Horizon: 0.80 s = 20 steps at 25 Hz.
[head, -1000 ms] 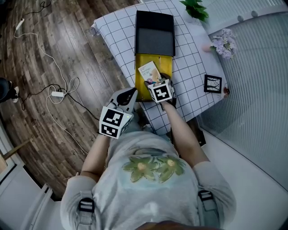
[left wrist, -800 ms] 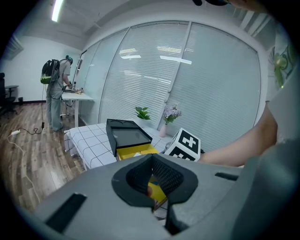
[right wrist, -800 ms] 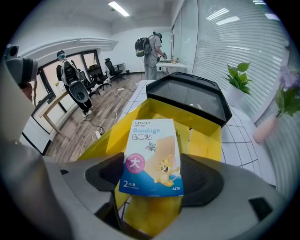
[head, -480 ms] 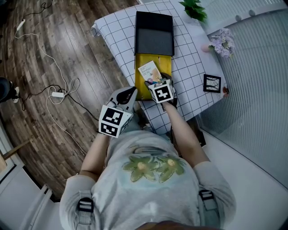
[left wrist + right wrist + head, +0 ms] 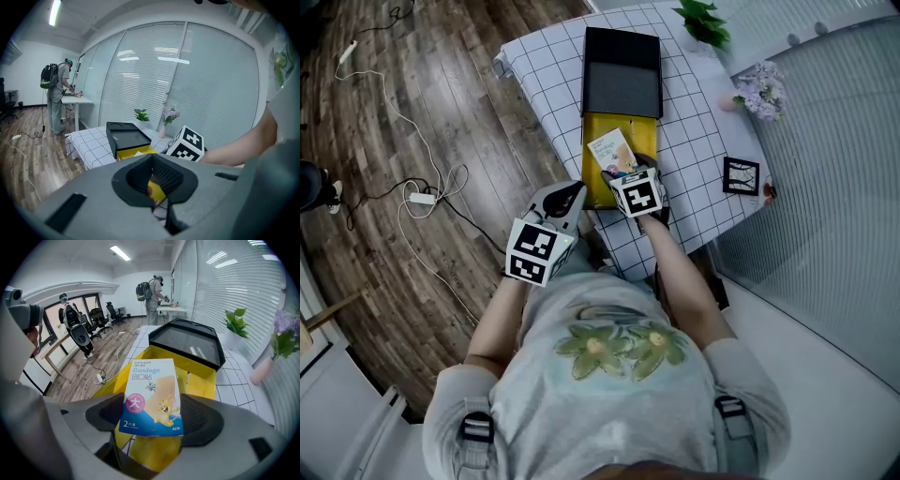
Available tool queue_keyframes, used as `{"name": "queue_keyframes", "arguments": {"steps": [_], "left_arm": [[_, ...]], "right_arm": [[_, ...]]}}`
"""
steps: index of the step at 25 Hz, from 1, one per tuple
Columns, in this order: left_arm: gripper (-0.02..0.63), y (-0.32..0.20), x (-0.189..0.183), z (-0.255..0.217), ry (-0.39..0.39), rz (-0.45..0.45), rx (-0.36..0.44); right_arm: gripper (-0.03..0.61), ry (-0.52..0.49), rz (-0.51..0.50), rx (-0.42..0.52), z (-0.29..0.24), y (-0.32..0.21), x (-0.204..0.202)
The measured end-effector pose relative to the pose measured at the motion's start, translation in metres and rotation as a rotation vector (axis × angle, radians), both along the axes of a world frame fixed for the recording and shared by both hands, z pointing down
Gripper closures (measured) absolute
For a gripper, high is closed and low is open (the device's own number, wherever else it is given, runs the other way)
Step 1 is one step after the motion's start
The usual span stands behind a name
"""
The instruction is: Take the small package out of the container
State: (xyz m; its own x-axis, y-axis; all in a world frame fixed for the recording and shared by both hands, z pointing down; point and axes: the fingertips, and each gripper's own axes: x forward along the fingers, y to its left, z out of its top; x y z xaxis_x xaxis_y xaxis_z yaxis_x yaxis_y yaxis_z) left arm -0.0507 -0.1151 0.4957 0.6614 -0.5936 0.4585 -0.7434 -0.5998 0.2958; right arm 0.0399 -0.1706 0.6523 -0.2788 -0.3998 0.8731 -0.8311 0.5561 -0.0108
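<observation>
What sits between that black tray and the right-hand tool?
The yellow container, seen in the head view; the right gripper holds the bandage packet over it.

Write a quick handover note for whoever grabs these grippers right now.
Right tongs: shut on the pack, held up over the yellow box.
Left tongs: shut, empty, by the box's near left corner.
Done: pack gripped and raised, but not clear of the box.
Left: carry it clear and set it on the table.
</observation>
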Motion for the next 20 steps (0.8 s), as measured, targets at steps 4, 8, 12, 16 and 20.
{"name": "queue_keyframes", "arguments": {"steps": [4, 8, 12, 16, 20], "left_arm": [[0.607, 0.003, 0.0, -0.001, -0.007, 0.0, 0.004], [0.607, 0.007, 0.003, -0.004, -0.006, -0.003, 0.011], [0.607, 0.012, 0.009, -0.007, -0.006, -0.002, 0.016], [0.607, 0.017, 0.012, -0.009, -0.015, 0.002, 0.021], [0.606, 0.021, 0.013, -0.012, -0.022, 0.002, 0.029]], "right_arm": [[0.224, -0.009, 0.001, 0.012, -0.006, 0.0, 0.001], [0.224, -0.017, 0.001, 0.022, -0.011, 0.003, 0.002], [0.224, -0.023, 0.003, 0.033, -0.017, 0.007, 0.004], [0.224, -0.035, 0.005, 0.042, -0.023, 0.01, 0.006], [0.224, -0.043, 0.004, 0.061, -0.032, 0.011, 0.009]]}}
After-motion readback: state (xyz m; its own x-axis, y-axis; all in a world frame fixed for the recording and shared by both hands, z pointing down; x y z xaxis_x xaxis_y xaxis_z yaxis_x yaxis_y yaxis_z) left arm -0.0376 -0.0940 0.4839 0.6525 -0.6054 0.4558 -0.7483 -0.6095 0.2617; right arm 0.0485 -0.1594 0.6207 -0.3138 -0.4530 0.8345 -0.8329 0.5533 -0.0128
